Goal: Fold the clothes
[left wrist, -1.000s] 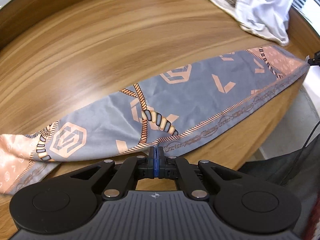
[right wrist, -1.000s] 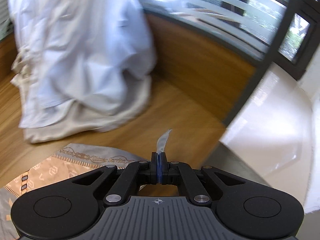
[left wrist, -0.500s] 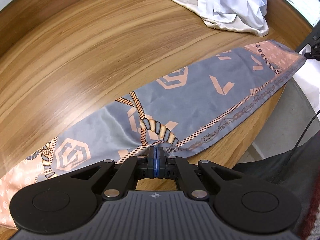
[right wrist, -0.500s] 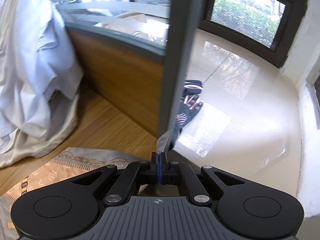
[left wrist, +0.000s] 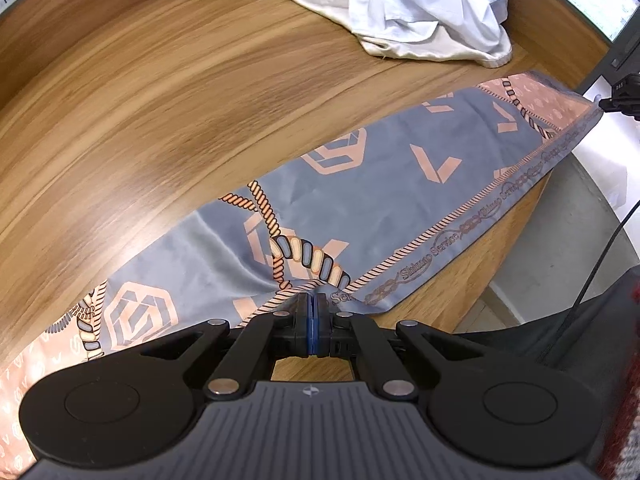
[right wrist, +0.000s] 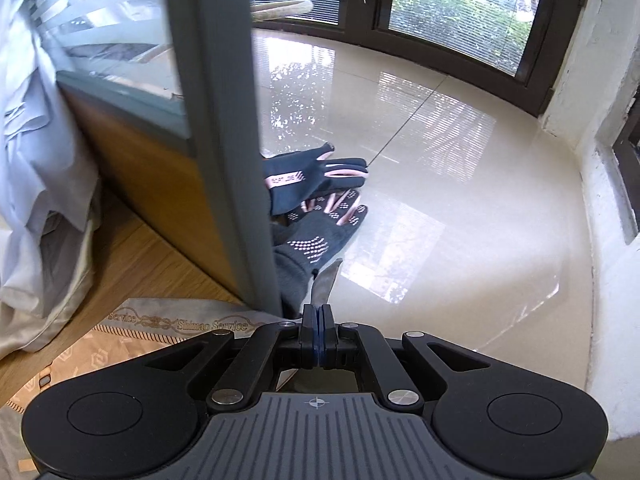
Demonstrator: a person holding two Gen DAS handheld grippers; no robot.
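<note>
Scarf (left wrist: 392, 184) lies as a long folded band on the desk (left wrist: 160, 100) ahead of the left gripper (left wrist: 311, 304), which pinches its near edge; right gripper (right wrist: 318, 312) pinches the end corner. Further folds and the white garments (left wrist: 420, 12) beyond remain.

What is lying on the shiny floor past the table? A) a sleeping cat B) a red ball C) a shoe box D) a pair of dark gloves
D: in the right wrist view, dark gloves with pink dots and trim lie on the pale floor, past the corner of the scarf that the right gripper pinches.
</note>
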